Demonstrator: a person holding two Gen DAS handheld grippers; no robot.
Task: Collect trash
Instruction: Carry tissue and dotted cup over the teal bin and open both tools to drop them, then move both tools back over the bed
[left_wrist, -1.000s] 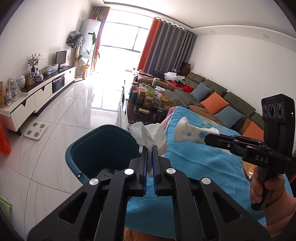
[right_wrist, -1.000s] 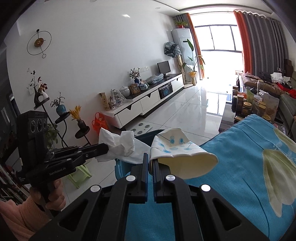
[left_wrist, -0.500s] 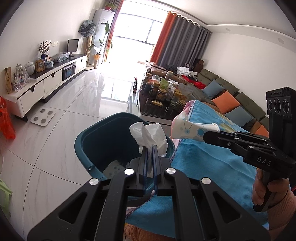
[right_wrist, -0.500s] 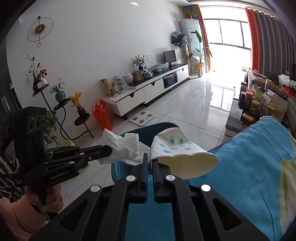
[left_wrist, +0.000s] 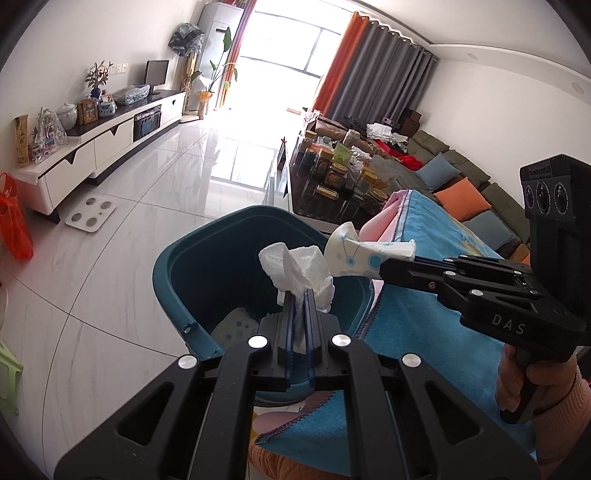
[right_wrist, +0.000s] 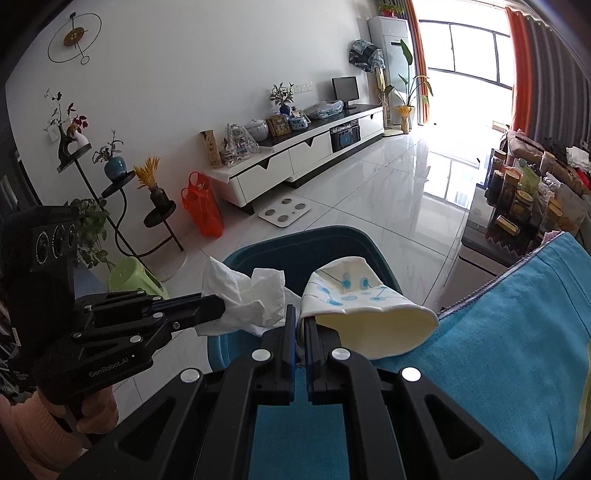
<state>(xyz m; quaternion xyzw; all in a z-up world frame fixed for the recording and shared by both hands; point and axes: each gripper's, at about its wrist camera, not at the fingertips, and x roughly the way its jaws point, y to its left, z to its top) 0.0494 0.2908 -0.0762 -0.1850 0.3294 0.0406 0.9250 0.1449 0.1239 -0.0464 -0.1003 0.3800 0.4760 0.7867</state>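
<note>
White crumpled tissue (left_wrist: 301, 273) sits pinched between the closed fingers of the left gripper (left_wrist: 300, 295), held over the open teal bin (left_wrist: 192, 266). Beside it, the right gripper (right_wrist: 301, 321) is clamped tight on a flattened paper cup (right_wrist: 354, 306), above the bin's edge by the blue cloth (right_wrist: 517, 350).

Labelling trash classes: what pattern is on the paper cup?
White paper cup with blue dots joined by thin lines; clearest in the right wrist view.
</note>
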